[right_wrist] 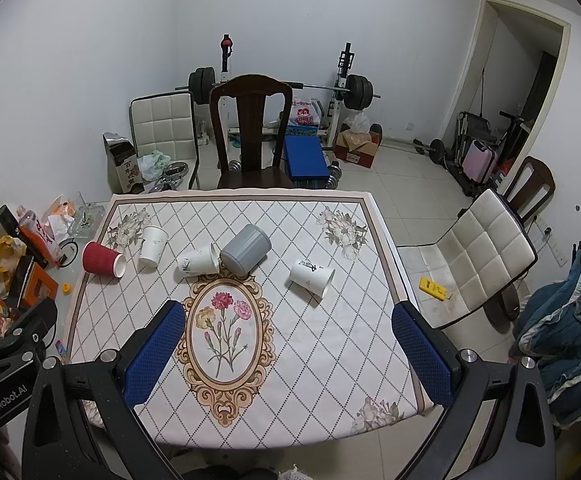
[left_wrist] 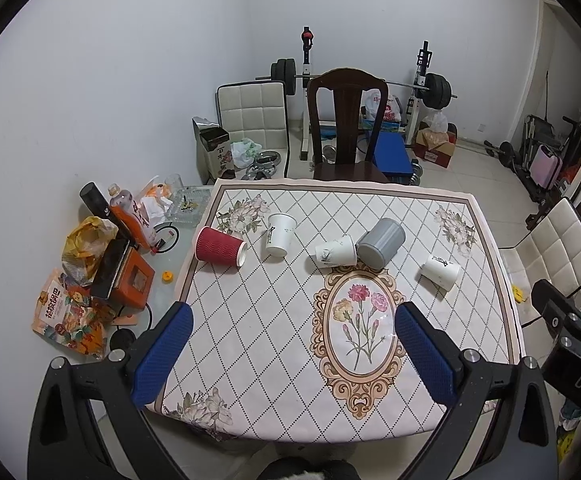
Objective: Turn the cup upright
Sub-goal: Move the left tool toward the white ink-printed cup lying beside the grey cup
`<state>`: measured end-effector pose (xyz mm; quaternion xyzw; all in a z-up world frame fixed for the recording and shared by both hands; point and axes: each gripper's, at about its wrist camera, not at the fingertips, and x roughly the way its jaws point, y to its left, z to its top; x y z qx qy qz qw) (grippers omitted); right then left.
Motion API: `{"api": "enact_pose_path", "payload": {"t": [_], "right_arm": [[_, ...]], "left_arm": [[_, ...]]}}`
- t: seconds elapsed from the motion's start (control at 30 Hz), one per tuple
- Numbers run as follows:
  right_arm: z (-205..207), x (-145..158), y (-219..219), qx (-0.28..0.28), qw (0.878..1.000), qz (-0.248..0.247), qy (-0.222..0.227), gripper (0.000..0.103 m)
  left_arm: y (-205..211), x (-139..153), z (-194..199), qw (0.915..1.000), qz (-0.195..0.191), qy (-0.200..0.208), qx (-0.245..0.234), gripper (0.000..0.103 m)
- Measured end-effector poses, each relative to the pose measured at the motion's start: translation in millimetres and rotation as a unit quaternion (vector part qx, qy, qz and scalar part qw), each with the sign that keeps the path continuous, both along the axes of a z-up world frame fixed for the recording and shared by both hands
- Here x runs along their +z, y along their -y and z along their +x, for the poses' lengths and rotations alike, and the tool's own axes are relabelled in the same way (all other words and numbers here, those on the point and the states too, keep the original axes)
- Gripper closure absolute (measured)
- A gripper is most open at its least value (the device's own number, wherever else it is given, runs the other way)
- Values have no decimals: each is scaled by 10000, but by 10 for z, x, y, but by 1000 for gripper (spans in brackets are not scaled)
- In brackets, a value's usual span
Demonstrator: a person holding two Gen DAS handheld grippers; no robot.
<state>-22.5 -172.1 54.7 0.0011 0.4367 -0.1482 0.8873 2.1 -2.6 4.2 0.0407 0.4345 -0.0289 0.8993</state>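
Note:
Several cups lie on their sides in a row across the far half of the table: a red ribbed cup at the left, a white paper cup, another white cup touching a grey ribbed cup, and a white cup at the right. In the right wrist view they are the red cup, white cup, white cup, grey cup and white cup. My left gripper and right gripper are open, empty, above the near table.
Snack bags, bottles and an orange box clutter the table's left strip. A dark wooden chair stands at the far edge, a white padded chair to the right. Weight bench and barbell stand against the back wall.

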Motion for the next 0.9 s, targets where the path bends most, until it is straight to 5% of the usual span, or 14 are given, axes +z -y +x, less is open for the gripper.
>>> {"api": "enact_pose_path", "payload": {"t": [0.13,0.27,0.6,0.9], "right_arm": [[50,-127,48,-35,9999,22,-150,0],[191,-498,196,-66,9984,104,-548,0],[699,-1980,602,-399,9821,573,-1747,0],[1254,-3130,733,-905,9603,679,-2551,0]], "left_arm": [[68,-132,35,9998,124,138,79,0],[99,-478,209,9994,114,-205,252,0],[172,-1617,864,9898,461,-1295,381,0],[325,-2510,1634,9759,751,-2043,-147,0]]}}
